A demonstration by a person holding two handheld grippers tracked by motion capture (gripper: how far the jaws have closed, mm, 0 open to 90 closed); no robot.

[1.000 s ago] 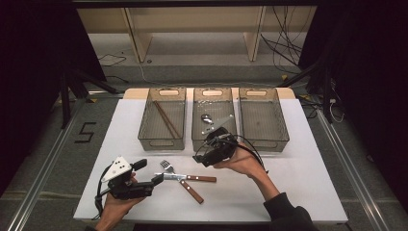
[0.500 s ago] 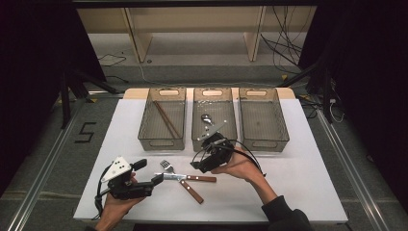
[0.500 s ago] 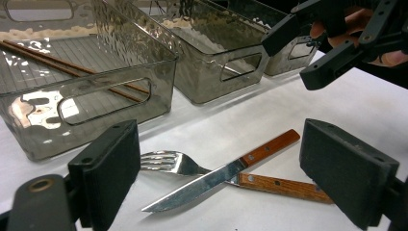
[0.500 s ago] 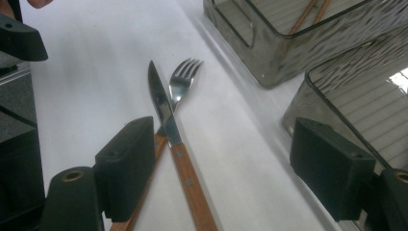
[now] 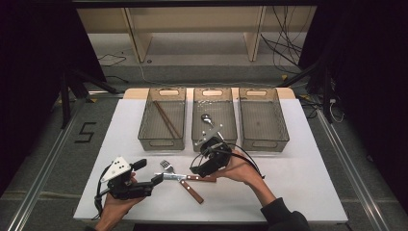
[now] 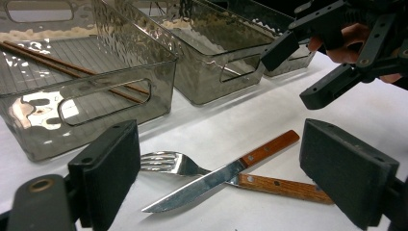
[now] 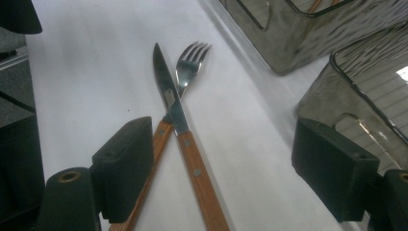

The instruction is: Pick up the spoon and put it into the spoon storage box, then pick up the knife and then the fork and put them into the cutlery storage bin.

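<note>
White tabletop (image 5: 308,168) before me: my left tongs (image 5: 156,179) spread wide at the knife (image 6: 211,180) tip. Knife and fork (image 6: 192,167) lie crossed, long axes roughly left-right, tips leftward. My right tongs (image 5: 197,166) gape above their handles.

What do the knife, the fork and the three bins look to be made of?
The knife and the fork seem polished steel, since both throw bright reflections. Each has a reddish-brown handle that looks like wood, with small metal rivets. The bins look like smoky, see-through plastic: chopsticks show through the rippled, glossy wall.
</note>
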